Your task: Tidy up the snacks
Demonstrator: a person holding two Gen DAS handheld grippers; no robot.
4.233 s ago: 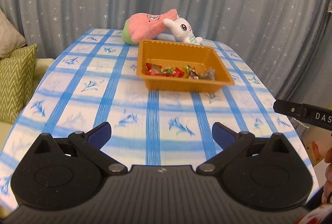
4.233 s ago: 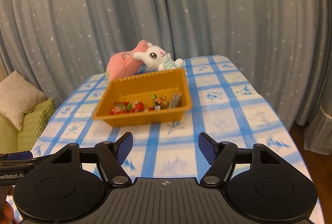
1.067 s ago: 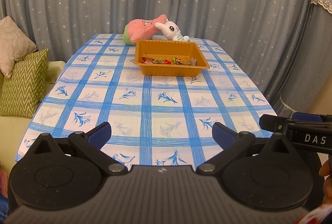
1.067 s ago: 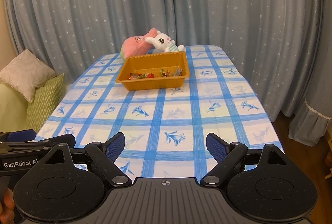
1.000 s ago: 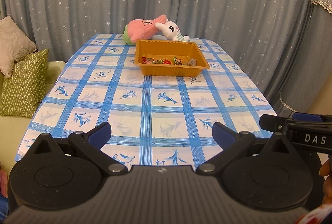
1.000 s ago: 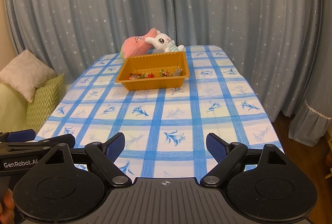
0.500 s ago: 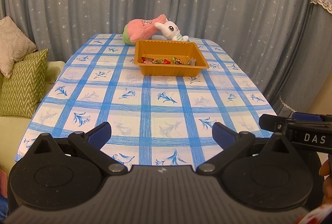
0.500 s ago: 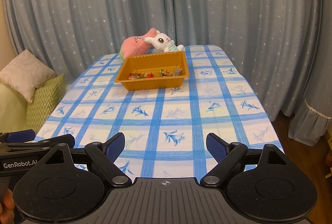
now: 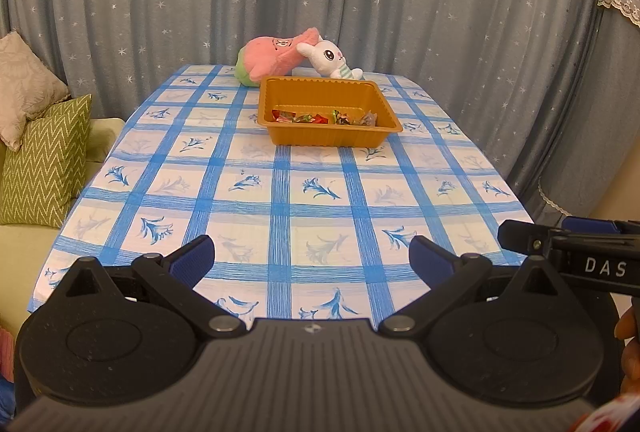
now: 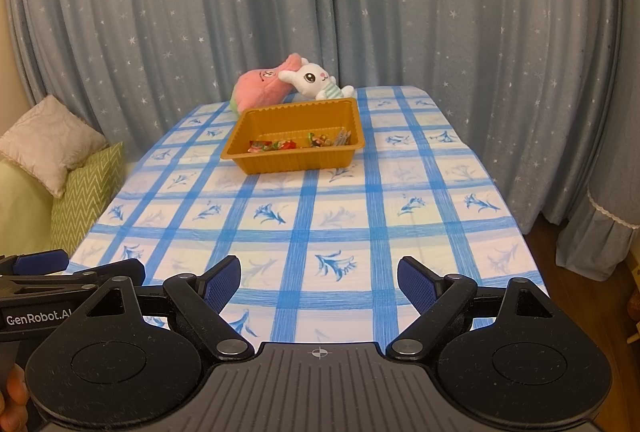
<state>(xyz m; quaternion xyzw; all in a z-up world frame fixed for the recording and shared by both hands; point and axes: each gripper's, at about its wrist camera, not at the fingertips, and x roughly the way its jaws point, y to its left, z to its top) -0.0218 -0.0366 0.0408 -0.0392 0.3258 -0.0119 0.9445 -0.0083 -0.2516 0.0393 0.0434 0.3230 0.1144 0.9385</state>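
Observation:
An orange plastic tray (image 9: pixel 280 105) stands at the far end of the table, also in the right wrist view (image 10: pixel 244 128). Several wrapped snacks (image 9: pixel 308 118) lie in a row along its near wall, also in the right wrist view (image 10: pixel 296 143). My left gripper (image 9: pixel 312 262) is open and empty, held back over the table's near edge. My right gripper (image 10: pixel 319 284) is open and empty, also at the near edge. Each gripper shows at the side of the other's view, the right one (image 9: pixel 568 252) and the left one (image 10: pixel 60 280).
A table with a blue checked cloth (image 9: pixel 312 192) fills the middle. A pink plush (image 9: pixel 272 58) and a white bunny plush (image 9: pixel 328 60) lie behind the tray. Cushions (image 9: pixel 44 160) on a sofa are at the left. Curtains hang behind and at the right.
Since 4.2 s ago both grippers have pulled far back from the tray to the table's near edge. Over the last second almost nothing has moved.

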